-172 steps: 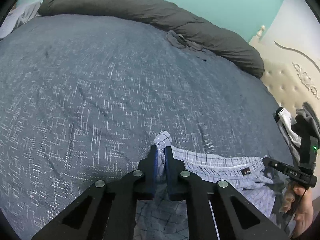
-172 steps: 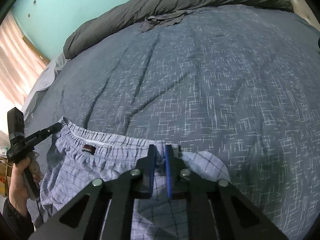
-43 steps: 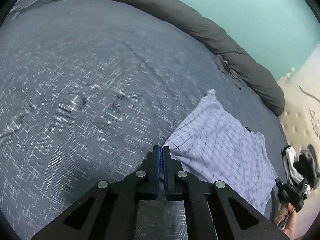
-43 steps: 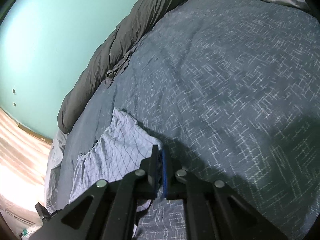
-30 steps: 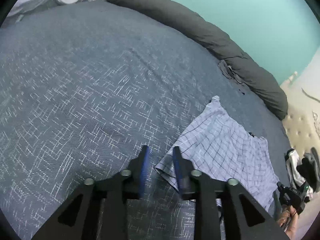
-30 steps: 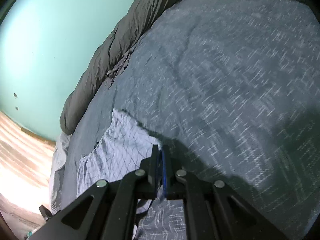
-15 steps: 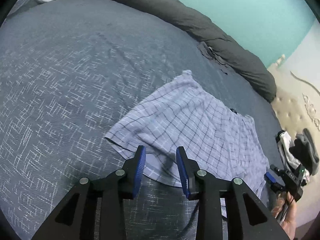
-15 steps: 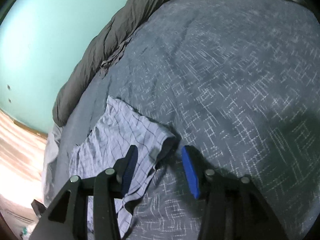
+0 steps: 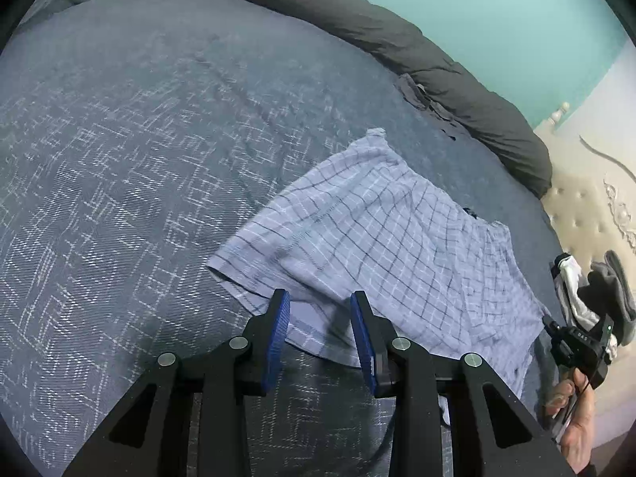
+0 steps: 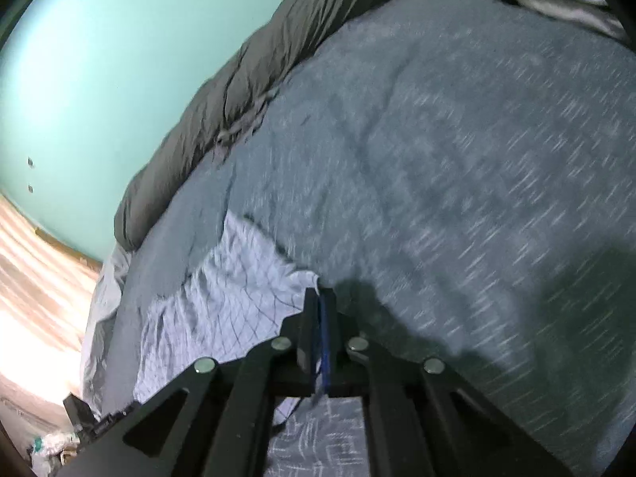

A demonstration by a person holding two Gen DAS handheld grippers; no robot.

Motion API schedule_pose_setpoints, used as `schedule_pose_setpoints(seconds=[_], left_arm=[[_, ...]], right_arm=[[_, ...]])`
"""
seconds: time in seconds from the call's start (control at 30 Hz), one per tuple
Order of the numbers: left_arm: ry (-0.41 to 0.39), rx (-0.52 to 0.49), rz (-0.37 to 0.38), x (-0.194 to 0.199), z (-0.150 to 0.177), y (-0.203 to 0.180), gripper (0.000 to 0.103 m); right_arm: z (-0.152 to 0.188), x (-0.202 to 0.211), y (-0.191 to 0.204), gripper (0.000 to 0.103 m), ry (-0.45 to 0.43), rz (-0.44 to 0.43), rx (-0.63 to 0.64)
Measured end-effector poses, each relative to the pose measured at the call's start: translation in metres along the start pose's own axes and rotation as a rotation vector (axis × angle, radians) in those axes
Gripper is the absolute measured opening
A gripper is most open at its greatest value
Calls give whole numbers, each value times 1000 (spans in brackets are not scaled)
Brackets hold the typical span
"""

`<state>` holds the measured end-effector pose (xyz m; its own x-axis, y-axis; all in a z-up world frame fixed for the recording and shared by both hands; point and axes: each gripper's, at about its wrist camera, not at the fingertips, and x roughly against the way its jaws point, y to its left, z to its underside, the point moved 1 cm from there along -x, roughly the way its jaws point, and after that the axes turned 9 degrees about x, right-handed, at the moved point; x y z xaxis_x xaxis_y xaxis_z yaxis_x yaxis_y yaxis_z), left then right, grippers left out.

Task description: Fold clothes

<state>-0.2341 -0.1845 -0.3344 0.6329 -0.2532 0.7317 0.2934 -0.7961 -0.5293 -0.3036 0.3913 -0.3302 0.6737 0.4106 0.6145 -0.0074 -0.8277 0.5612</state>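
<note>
**Checked shorts on the bed, one gripper apart, one pressed together**

Left wrist view: The left gripper stood at the bottom centre of the frame with its blue pads moderately apart, a clear gap between them. Nothing was clamped; the near hem of the checked shorts lay in the gap under the tips, and I could not tell if the pads touched the cloth. The shorts lay spread flat on the dark blue bedspread, in the centre and the right half of the frame. Their long axis ran diagonally from the upper centre, where one corner pointed toward the dark grey duvet roll, down to the lower right. At the right edge a hand held the right gripper, near a pile of white and grey clothes.

Right wrist view: The right gripper was at the bottom centre and its jaws had just been closing; now they were pressed together. A corner of the shorts touched the tips and a thin strip of cloth seemed to sit between the pads, but the blur kept me from being sure of it. The shorts lay in the lower left part of the frame, their long axis going from the lower left up toward the duvet roll.
</note>
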Motion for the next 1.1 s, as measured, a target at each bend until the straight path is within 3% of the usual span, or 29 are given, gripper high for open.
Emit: schedule_pose_setpoints(seconds=[0.57,0.63,0.7,0.77,0.97,1.1], left_arm=[[30,53,29,-11,-5,13,33],[31,51,22,-12,-6,14,28],[34,46,18,-13,-7,14,9],[36,45,19,-13,-7,14,2],[-14,57,-3,2,-14,22,0],[-43,113,-66,8,-18,39,2]], right_arm=[[5,-6,-16,1,14,-4,-75],[5,-6,-16,1,14,-5,-76],[6,-5,-15,1,14,-4,-75],[7,-5,-15,1,15,-3,-74],[9,-2,-14,1,14,-2,-76],[9,-2,-14,1,13,-4,-80]])
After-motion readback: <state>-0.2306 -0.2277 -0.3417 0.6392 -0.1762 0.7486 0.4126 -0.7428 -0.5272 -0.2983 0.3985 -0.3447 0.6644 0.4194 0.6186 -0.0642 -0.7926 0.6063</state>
